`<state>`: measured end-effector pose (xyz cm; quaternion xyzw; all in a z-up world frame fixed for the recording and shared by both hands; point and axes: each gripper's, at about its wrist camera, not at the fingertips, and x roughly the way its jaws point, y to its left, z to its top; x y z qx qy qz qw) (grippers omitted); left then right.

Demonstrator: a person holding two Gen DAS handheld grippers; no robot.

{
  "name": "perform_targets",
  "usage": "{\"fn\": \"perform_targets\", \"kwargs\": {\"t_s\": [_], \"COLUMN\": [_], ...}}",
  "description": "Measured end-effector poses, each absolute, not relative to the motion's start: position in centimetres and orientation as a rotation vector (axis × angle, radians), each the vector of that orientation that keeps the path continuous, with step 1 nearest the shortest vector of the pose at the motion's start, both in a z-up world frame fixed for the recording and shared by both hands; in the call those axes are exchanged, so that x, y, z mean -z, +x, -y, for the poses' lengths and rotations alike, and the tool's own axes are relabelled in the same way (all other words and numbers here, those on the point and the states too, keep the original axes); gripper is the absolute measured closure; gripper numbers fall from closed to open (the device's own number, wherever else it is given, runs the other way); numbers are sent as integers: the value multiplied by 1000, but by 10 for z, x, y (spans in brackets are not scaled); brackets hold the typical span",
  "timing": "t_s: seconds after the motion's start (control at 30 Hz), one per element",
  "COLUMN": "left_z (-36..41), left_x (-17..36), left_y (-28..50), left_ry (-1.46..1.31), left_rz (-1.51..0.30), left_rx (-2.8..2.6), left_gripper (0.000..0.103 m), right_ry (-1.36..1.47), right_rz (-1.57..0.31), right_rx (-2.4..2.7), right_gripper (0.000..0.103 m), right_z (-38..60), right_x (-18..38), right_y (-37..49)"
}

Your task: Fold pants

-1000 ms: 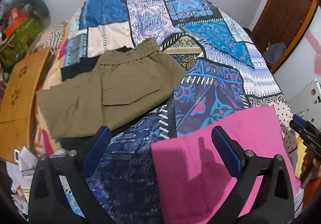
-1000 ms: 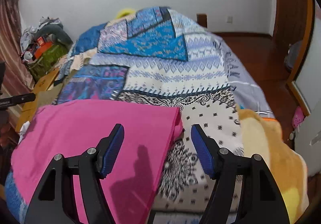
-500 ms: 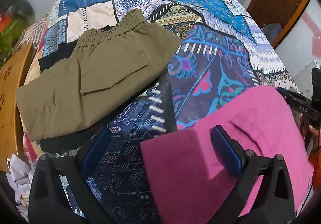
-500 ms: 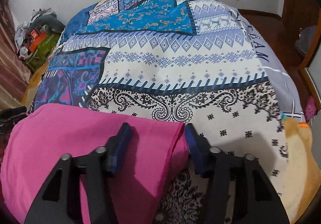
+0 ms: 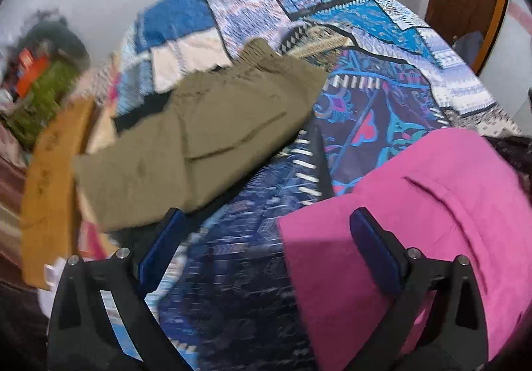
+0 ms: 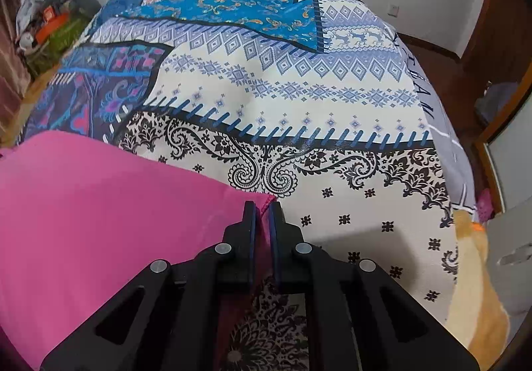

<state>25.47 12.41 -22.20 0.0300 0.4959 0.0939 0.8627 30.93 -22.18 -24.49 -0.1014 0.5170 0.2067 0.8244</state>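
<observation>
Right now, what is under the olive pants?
A black garment sticks out beneath the olive pants at their left edge, lying on the patchwork bedspread. How far it extends underneath is covered.

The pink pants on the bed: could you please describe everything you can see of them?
The pink pants are plain magenta cloth, soft and matte, lying mostly flat on the patterned bedspread at its near edge. One slanted crease or seam shows in the left wrist view. The right gripper has its jaws shut on the far right corner, fabric pinched between the blue pads. The left gripper is open over the left edge, one finger above the cloth, not gripping.
</observation>
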Motion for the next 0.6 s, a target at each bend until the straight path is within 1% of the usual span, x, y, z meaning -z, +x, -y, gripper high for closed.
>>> {"fn": "perform_targets", "kwargs": {"t_s": [0.03,0.07,0.2,0.3,0.37,0.4,0.43,0.47,0.53,0.6], "left_z": [-125,-128,-150,-155,-151,-147,-142,-136,-124,-114], "left_x": [218,216,205,190,179,175,170,166,161,159], "left_y": [251,249,239,234,234,235,238,240,246,253], "left_ry": [114,141,63,-12,-49,-65,-78,-88,-102,-112], "left_rz": [-1031,-1033,-1051,-1022,-998,-989,-983,-978,-973,-974], "left_rx": [-247,-270,-260,-226,-194,-172,-147,-122,-75,-42], "left_gripper": [7,8,8,8,8,8,8,8,8,8], "right_ry": [-227,-237,-236,-181,-159,-152,-148,-144,-139,-142], "right_rz": [-1107,-1112,-1109,-1062,-1011,-982,-961,-942,-918,-897], "right_rx": [-435,-432,-418,-437,-470,-494,-517,-542,-593,-643], "right_gripper": [97,97,94,77,61,58,53,43,31,29], "right_z": [222,222,225,226,221,216,211,204,188,172], "right_x": [243,241,223,194,172,161,152,144,131,124], "right_y": [309,309,305,298,290,286,282,278,273,264]}}
